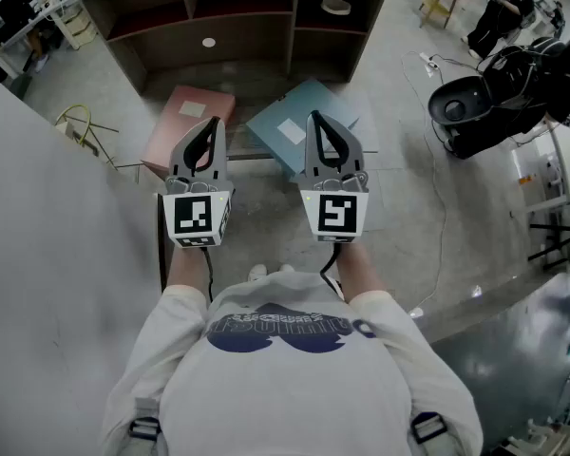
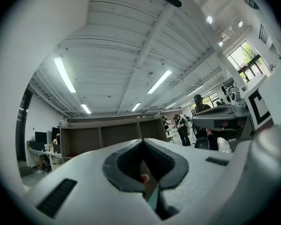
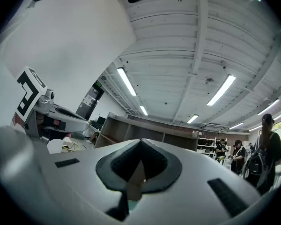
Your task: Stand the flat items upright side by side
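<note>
1. Left gripper (image 1: 212,127) and right gripper (image 1: 317,122): jaws together on both, nothing held.
2. Pink flat item (image 1: 171,137) lies flat ahead of my left gripper, and blue flat item (image 1: 266,122) lies skewed ahead of my right.
3. Judgement: take one each.

L tool (image 1: 207,139) & R tool (image 1: 327,139) side by side — both closed, empty.

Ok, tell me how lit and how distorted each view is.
Head view: even light, edges bowed, pink flat item and blue flat item sharp. Left gripper view and right gripper view: fisheye circles, dark corners, bright ceiling lights, near jaws slightly soft.
</note>
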Available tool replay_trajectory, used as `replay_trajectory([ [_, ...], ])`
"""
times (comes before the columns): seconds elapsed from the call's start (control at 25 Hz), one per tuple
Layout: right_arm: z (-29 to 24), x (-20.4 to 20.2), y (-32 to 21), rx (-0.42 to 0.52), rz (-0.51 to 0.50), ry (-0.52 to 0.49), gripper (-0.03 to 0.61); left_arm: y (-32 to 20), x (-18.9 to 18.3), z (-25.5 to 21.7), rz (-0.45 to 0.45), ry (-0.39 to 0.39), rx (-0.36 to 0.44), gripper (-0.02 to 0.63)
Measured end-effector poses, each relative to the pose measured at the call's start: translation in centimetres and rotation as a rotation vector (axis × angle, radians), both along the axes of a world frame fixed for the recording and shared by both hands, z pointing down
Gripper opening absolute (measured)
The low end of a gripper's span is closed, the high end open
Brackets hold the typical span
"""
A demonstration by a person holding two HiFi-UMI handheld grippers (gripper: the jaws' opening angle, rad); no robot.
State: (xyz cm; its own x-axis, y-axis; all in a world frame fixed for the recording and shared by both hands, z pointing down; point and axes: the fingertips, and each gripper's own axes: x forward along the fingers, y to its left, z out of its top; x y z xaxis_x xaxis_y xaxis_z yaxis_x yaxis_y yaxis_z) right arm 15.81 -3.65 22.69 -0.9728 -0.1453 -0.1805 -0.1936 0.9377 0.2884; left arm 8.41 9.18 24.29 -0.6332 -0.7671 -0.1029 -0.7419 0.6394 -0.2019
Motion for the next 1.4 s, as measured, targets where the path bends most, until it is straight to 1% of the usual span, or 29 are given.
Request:
replay_trajectory([
  [0.12,-0.2,0.1,0.1,0.011,-0.005,-0.013,-0.003,0.2,0.1,0.0,-0.003,0.000,0.002,0.008],
  [0.32,0.0,0.5,0.0,0.010,0.003,0.002,-0.003,0.4,0.1,0.0,-0.008,0.002,0.009,0.007],
  [0.44,-0.2,0.5,0.3,0.045,-0.009,-0.010,-0.003,0.5,0.1,-0.2,-0.011,0.001,0.012,0.008],
  [0.56,0.1,0.3,0.4,0.058,-0.009,-0.004,-0.003,0.4,0.0,0.0,-0.008,0.000,0.011,0.007],
  [0.68,1.0,0.0,0.1,0.031,0.002,0.022,-0.003,0.5,-0.2,0.4,-0.007,0.004,0.004,0.008],
  [0.76,1.6,0.1,-0.5,-0.030,0.002,0.036,-0.003,0.8,-0.4,0.8,-0.002,0.019,-0.001,0.007],
  [0.84,2.2,0.6,-1.5,-0.117,-0.008,0.038,-0.002,1.4,-0.8,1.1,0.017,0.046,0.001,0.006],
  [0.96,3.8,1.3,-3.9,-0.285,-0.010,0.063,-0.002,3.0,-2.4,1.4,0.037,0.086,-0.009,0.006],
  [1.04,5.5,1.7,-5.6,-0.419,-0.008,0.089,0.006,4.2,-3.9,2.4,0.058,0.129,-0.049,0.008],
  [1.08,6.5,2.1,-6.3,-0.485,-0.006,0.102,0.090,4.7,-4.6,3.1,0.068,0.151,-0.074,0.008],
  [1.12,7.4,2.6,-6.8,-0.540,0.001,0.117,0.142,5.4,-5.2,3.8,0.076,0.170,-0.100,0.008],
  [1.2,9.2,3.8,-7.7,-0.604,0.034,0.147,0.153,6.5,-6.0,5.0,0.086,0.195,-0.142,0.008],
  [1.32,11.8,5.3,-8.7,-0.657,0.103,0.188,0.173,7.4,-7.1,6.9,0.108,0.238,-0.177,0.008],
  [1.4,13.6,6.4,-9.1,-0.696,0.154,0.202,0.182,7.5,-7.6,8.7,0.142,0.279,-0.198,0.008],
])
